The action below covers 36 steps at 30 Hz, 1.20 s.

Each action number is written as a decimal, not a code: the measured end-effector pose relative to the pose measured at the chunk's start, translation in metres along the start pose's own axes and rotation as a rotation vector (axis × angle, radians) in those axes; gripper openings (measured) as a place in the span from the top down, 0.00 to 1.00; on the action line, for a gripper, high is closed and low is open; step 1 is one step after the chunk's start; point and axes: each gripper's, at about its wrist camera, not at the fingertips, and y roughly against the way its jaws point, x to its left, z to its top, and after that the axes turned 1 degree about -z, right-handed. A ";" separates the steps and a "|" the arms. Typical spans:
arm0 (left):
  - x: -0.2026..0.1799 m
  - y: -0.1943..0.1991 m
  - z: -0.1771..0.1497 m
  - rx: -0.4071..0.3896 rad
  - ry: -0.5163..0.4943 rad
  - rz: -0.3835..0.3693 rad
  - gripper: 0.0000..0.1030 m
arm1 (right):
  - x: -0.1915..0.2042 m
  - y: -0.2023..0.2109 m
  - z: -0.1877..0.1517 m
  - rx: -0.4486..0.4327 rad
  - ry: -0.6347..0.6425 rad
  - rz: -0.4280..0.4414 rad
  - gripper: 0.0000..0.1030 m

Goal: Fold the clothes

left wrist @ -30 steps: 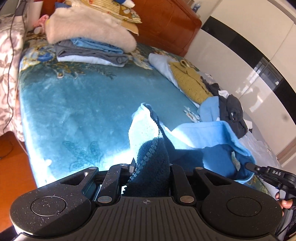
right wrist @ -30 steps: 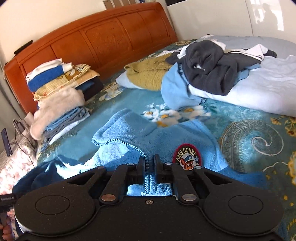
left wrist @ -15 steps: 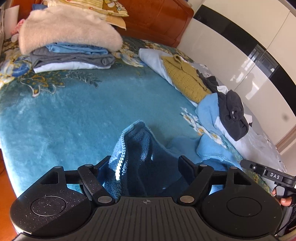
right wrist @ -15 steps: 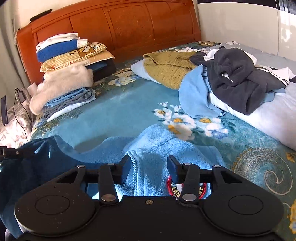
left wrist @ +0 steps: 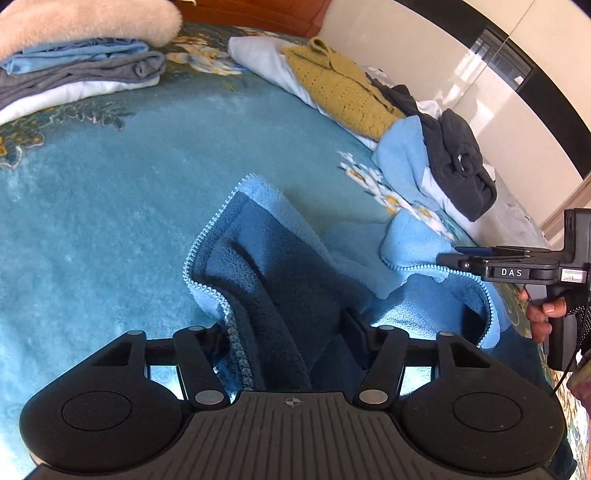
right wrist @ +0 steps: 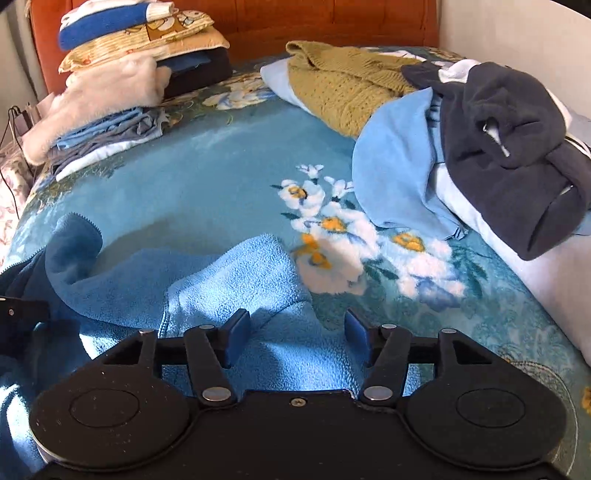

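The left gripper is made of matte black plastic with ribbed body and two round caps. Its jaws stand apart and are closing at this moment; a thick fold of the blue fleece jacket lies between them, but the pads do not press it. This fold is soft and fuzzy, dark in the shadow, and a pale blue zipper with small teeth runs along its edge in a curved line.

The right gripper has the same black shape, and blue pads are on the inside of its fingers. Its jaws are opening, and the fleece lies loose under and between them, not gripped. In the left wrist view this gripper is seen from the side, and a hand in a dark glove with bare fingertips holds its handle.

The jacket lies crumpled on the near part of the bed, on a plush teal blanket with white and yellow flowers printed on it.

Farther away, on the right, there is a loose heap of clothes: a mustard knitted sweater with open rough stitches, a smooth light blue garment and a dark grey fleece garment on top. On the left, near the orange wooden headboard, stands a neat stack of folded clothes, with a cream fluffy piece and flat blue and grey layers.
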 end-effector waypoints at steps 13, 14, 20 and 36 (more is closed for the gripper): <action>-0.011 0.045 -0.012 -0.282 0.066 0.123 0.76 | 0.037 0.038 -0.001 -0.169 -0.041 -0.013 0.84; -0.010 0.051 -0.006 -0.304 0.072 0.136 0.76 | 0.039 0.049 0.005 -0.210 -0.050 -0.004 0.84; 0.002 0.089 0.048 -0.470 0.046 0.232 0.75 | 0.049 0.072 0.074 -0.433 -0.064 0.024 0.86; 0.073 0.066 0.044 -0.311 0.229 0.241 0.50 | 0.068 -0.068 0.108 -0.272 -0.160 -0.070 0.60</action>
